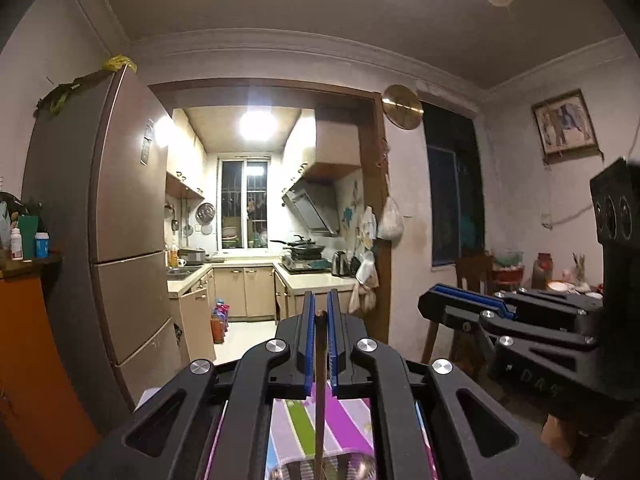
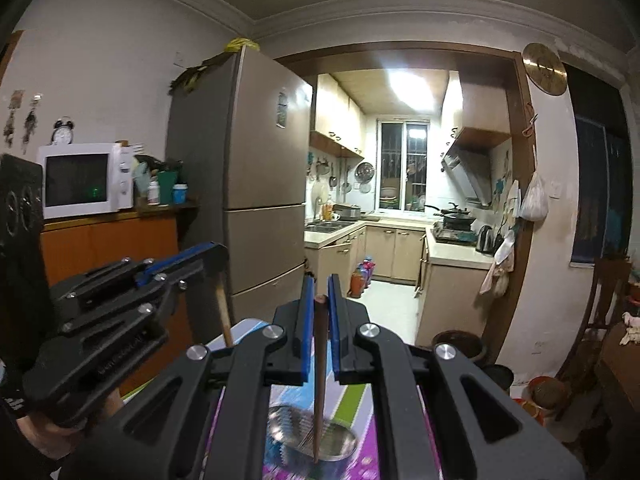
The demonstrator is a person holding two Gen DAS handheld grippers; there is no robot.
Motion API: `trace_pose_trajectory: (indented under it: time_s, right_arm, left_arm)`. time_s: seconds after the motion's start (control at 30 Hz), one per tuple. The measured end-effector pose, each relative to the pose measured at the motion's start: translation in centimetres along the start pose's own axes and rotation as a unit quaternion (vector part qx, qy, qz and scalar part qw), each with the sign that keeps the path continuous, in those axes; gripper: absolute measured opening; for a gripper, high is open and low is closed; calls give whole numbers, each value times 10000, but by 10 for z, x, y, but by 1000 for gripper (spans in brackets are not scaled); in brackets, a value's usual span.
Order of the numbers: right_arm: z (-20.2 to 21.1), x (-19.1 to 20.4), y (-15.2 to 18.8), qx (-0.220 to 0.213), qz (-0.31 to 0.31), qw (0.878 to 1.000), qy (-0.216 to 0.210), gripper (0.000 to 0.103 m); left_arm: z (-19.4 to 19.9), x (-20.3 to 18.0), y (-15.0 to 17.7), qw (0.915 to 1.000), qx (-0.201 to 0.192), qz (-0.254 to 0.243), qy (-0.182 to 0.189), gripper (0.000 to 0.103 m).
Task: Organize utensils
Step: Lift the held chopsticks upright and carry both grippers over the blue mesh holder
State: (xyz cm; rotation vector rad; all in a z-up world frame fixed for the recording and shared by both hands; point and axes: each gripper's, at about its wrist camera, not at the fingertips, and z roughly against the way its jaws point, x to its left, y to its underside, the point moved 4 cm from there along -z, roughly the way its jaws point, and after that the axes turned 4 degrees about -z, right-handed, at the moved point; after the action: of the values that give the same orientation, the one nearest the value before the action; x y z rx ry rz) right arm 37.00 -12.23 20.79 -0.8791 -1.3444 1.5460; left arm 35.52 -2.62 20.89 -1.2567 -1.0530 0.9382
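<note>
My left gripper (image 1: 320, 312) is shut on a brown wooden chopstick (image 1: 319, 392) that hangs down between its blue pads toward a shiny round metal holder (image 1: 320, 470) at the bottom edge. My right gripper (image 2: 319, 296) is shut on a second brown chopstick (image 2: 319, 380), whose tip hangs over the slotted round metal holder (image 2: 312, 436) on the striped tablecloth (image 2: 352, 400). In the right wrist view the left gripper (image 2: 208, 260) shows at the left with its chopstick (image 2: 223, 312). In the left wrist view the right gripper (image 1: 436, 300) shows at the right.
A tall brown fridge (image 2: 256, 176) stands ahead on the left, with a white microwave (image 2: 84, 180) on an orange cabinet (image 2: 108, 248). A doorway opens onto a kitchen with counters (image 2: 452, 256). A wooden chair (image 2: 600, 320) and cluttered table (image 1: 560, 286) are at the right.
</note>
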Motion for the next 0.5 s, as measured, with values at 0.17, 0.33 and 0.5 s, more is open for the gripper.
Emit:
trace_pose_trajectory:
  time_s: [0.17,0.33,0.5]
  right_arm:
    - [-36,-22,6,138,-211,9997,-4,6]
    - [-64,-26,34,424,-195,9989,-42,6]
    - [-76,-26,56,598,-276,9978,-69,6]
  left_arm:
    - [-38,10,7,9999,107,92,-97,7]
    - [-65,20,34,9992,346,155,-108,7]
    - [-82,25,61,9982,541,236,-69,7]
